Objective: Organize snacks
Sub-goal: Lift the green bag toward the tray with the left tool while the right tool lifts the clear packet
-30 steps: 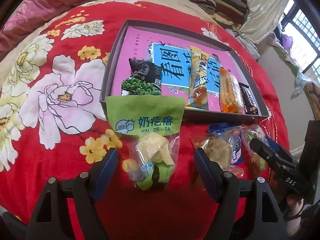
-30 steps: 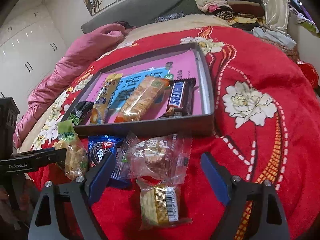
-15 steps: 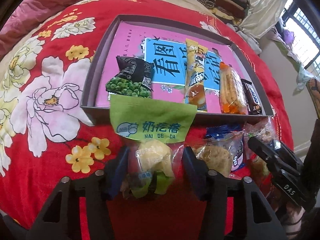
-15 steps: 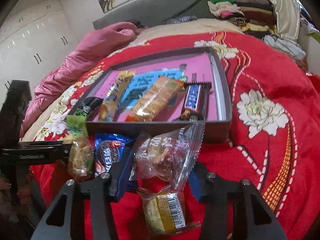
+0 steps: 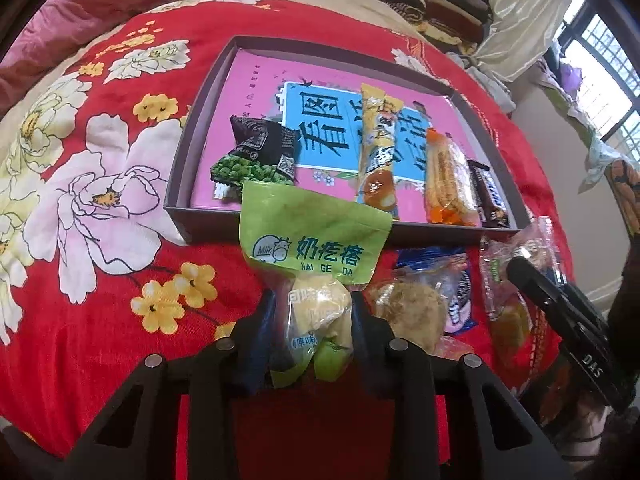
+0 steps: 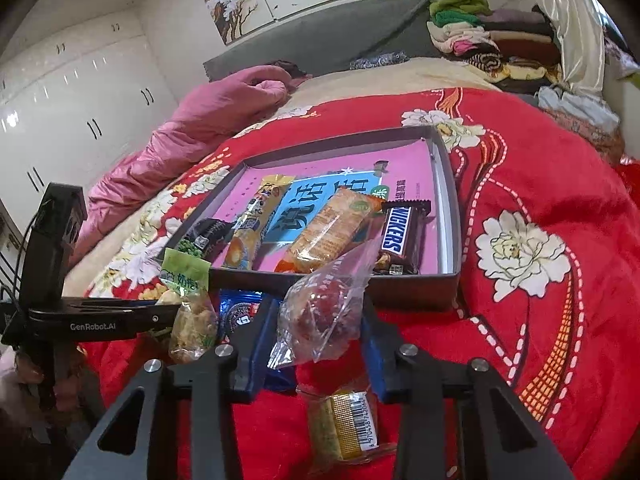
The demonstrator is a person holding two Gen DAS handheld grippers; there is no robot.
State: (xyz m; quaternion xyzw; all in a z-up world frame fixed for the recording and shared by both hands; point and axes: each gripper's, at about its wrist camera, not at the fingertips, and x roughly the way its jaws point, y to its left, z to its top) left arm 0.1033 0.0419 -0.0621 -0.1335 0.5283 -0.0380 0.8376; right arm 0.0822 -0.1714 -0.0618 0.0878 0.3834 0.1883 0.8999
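My left gripper (image 5: pixel 314 320) is closing its jaws, and both pads press the sides of the green milk snack bag (image 5: pixel 312 240), whose flap stands up in front of the box (image 5: pixel 180 184). The jaws of my right gripper (image 6: pixel 318 328) are closing too, with the pads squeezing a clear bag of brown snack (image 6: pixel 324 308) that tilts up off the blanket. In the box lie a pea pack (image 5: pixel 252 160), a yellow stick pack (image 5: pixel 378 152), an orange cracker pack (image 5: pixel 444 176) and a Snickers bar (image 6: pixel 400 232).
On the red flowered blanket (image 6: pixel 540 320) in front of the box lie an Oreo pack (image 5: pixel 460 292), a clear pack with a round cake (image 5: pixel 408 308) and a gold-wrapped pack (image 6: pixel 344 420). A pink quilt (image 6: pixel 192 132) and folded clothes (image 6: pixel 492 40) lie beyond.
Both grippers' jaws have narrowed from wide apart onto their bags. The clear bag has tipped up off the blanket in the right gripper, and the green bag stands higher in the left.
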